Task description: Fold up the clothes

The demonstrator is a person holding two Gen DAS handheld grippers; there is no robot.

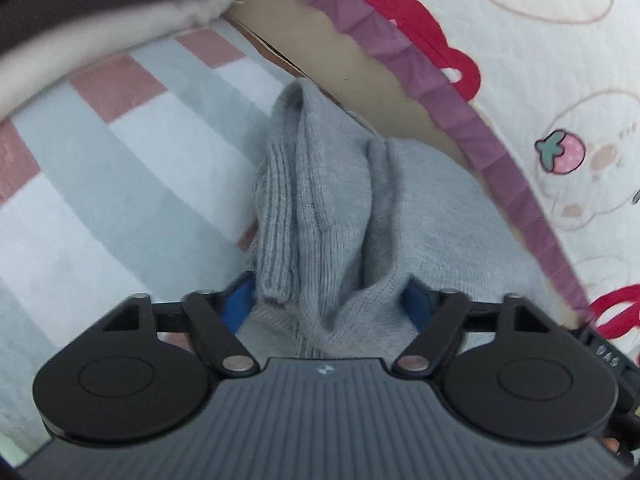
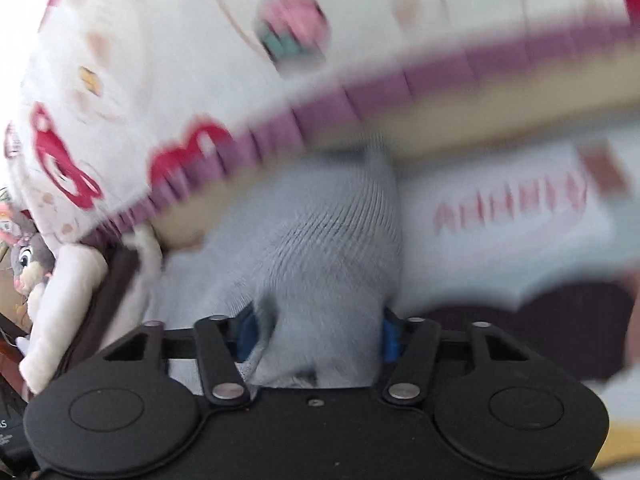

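Observation:
A grey knit sweater (image 1: 320,208) is bunched in folds and hangs ahead of my left gripper (image 1: 330,300), whose blue-padded fingers (image 1: 238,300) are shut on a thick wad of it. In the right wrist view the same grey sweater (image 2: 328,248) fills the space between the blue fingers (image 2: 390,340) of my right gripper (image 2: 316,336), which is shut on it. The right view is heavily blurred by motion. The fingertips of both grippers are hidden by cloth.
A striped pink, grey and white bed sheet (image 1: 100,184) lies below on the left. A white quilt with a purple ruffle and cartoon prints (image 1: 540,80) lies on the right; it also shows in the right view (image 2: 160,80). Plush toys (image 2: 28,264) sit at the left edge. A dark and cream garment (image 1: 80,4) lies at the top left.

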